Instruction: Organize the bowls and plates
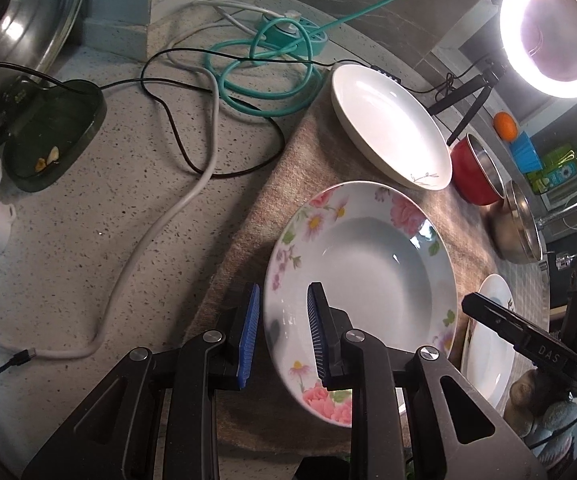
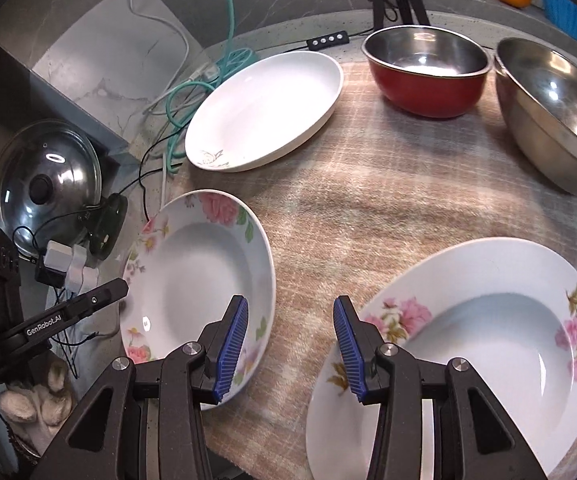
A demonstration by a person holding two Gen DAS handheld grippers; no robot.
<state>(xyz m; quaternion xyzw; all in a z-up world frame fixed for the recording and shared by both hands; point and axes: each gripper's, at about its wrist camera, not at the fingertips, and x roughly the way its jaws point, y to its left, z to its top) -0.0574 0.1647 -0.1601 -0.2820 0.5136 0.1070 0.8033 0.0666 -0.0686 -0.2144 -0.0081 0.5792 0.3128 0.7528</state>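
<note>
Flowered china, the left plate [image 1: 368, 276] lies on the beige cloth [image 2: 368, 200], its rim between the left gripper's [image 1: 282, 332] spread, untouching jaws. Right of that plate, the right gripper [image 2: 290, 350] hovers spread over bare cloth.

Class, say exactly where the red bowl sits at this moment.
In the right wrist view the red bowl stands at the far edge of the checked cloth, between the plain white plate and the steel bowl.
</note>
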